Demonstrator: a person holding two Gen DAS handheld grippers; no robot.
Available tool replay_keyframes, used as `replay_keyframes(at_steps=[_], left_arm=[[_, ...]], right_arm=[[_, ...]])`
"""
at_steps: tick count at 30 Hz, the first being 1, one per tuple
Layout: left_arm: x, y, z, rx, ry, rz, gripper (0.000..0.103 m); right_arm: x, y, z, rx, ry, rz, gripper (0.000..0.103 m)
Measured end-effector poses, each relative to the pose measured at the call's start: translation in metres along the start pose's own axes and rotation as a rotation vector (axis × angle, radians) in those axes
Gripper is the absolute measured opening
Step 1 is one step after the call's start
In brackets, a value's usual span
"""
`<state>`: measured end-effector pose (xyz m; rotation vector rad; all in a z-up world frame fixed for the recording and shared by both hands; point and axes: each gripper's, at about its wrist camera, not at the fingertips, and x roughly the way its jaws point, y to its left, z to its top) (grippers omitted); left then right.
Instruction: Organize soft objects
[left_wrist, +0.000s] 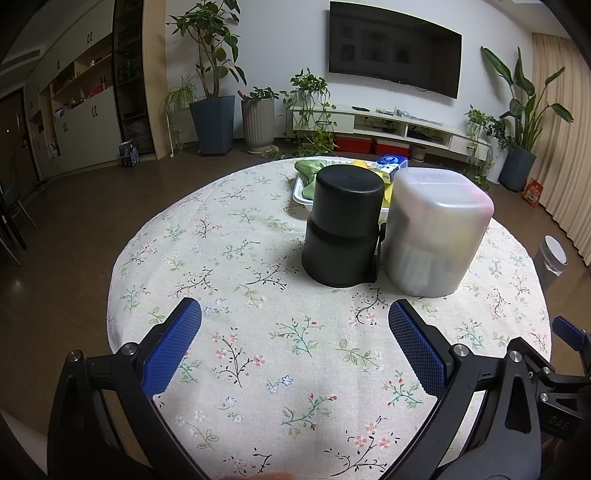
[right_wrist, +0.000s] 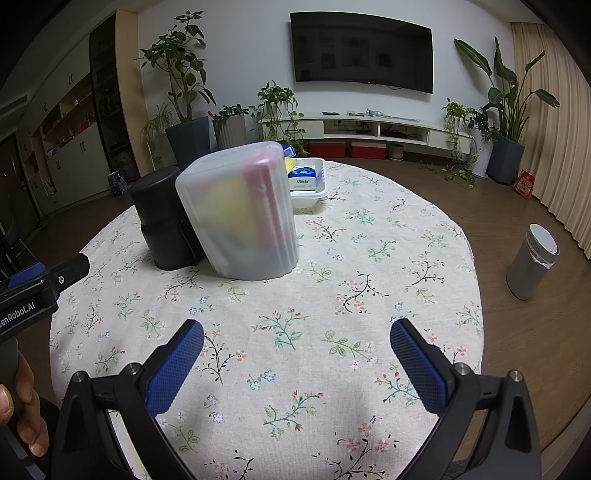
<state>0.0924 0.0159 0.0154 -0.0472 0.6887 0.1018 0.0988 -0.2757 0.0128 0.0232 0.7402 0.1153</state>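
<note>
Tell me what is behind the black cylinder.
Behind the black cylinder sits a white tray holding green and yellow soft items and a blue tissue pack. The cylinder covers the tray's middle, so anything there is hidden.

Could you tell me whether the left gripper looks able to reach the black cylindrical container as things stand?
Probably yes. The left gripper is open and empty, and only bare tablecloth lies between it and the black container, which stands ahead. The frosted box stands close beside it, crowding that side.

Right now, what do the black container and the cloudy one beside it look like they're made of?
Black container: likely matte plastic, opaque with dull highlights. Cloudy container: frosted translucent plastic, since pink and yellow contents show through blurred. Both look rigid.
</note>
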Motion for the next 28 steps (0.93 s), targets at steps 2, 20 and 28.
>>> replay_keyframes(at_steps=[2,20,28], left_arm=[[0.0,0.0,0.0,0.003,0.0,0.003,0.103],[-0.01,0.001,0.003,0.029,-0.049,0.001,0.103],[-0.012,0.001,0.004,0.029,-0.054,0.004,0.103]], right_arm=[[0.0,0.001,0.0,-0.001,0.001,0.0,0.103],[-0.001,0.0,0.0,-0.005,0.003,0.005,0.103],[0.0,-0.001,-0.001,-0.008,0.006,0.006,0.103]])
